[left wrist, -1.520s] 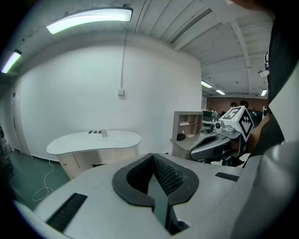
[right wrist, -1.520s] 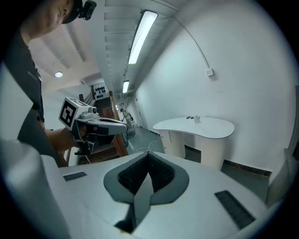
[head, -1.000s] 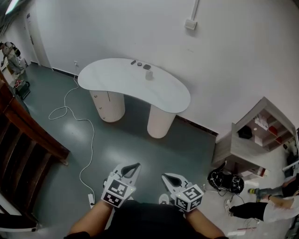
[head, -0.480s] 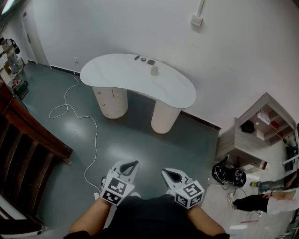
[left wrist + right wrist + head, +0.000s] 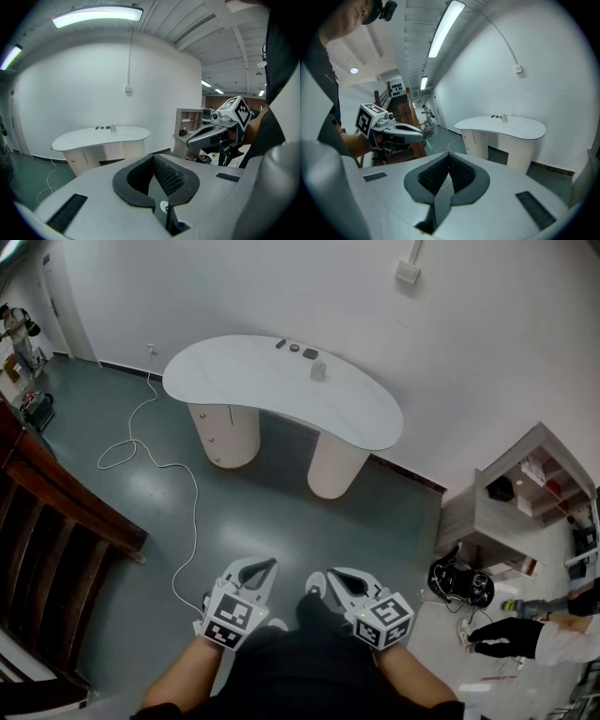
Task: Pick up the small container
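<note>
The left gripper was held low in front of the person's body, its jaws closed on each other with nothing between them; the right gripper was just beside it, its jaws likewise together and empty; in the left gripper view the padded faces met at the tip, and the right gripper view showed the same. Both pointed toward the table, which stood well apart from them across a stretch of grey-green floor.

The table was white, with a curved, bean-shaped top on two rounded bases, and it stood against the white wall; the small container stood upright on the top, toward the wall side; it was pale, and too small to make out more. Three small dark things lay in a short row near it, closer to the wall, apart from the container.

A white cable ran in loops over the floor from the wall toward the left gripper; dark wooden stairs rose along the left edge; a low open shelf stood to the right of the table, with a black bag on the floor beside it; another person's arm reached in at the far right edge.
</note>
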Available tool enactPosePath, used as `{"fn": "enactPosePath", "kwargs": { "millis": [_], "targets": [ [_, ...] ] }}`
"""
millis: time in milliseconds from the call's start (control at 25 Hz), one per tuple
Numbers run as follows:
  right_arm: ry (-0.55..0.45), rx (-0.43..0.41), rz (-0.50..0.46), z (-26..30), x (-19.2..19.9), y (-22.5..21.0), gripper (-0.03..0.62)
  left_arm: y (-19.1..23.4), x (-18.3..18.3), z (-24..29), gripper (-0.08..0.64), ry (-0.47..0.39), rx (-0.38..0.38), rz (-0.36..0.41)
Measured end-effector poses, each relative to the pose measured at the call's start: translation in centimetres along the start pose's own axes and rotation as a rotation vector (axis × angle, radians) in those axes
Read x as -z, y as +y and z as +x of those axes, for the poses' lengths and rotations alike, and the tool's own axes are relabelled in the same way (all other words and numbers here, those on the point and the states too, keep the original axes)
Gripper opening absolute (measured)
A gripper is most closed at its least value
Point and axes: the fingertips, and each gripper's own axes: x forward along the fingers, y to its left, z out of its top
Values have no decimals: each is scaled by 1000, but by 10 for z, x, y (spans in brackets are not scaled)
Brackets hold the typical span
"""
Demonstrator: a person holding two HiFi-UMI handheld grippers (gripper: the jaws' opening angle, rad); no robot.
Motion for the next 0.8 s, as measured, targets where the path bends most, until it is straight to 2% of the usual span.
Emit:
{"fn": "enactPosePath", "kwargs": {
  "millis": [440, 800],
  "targets": [
    [-12, -27, 33, 62, -24, -40, -5, 52, 0, 30, 17, 46, -31, -8],
    [-30, -38, 42, 118, -76, -120, -5, 114, -46, 98, 17, 46, -49, 2]
  ]
}}
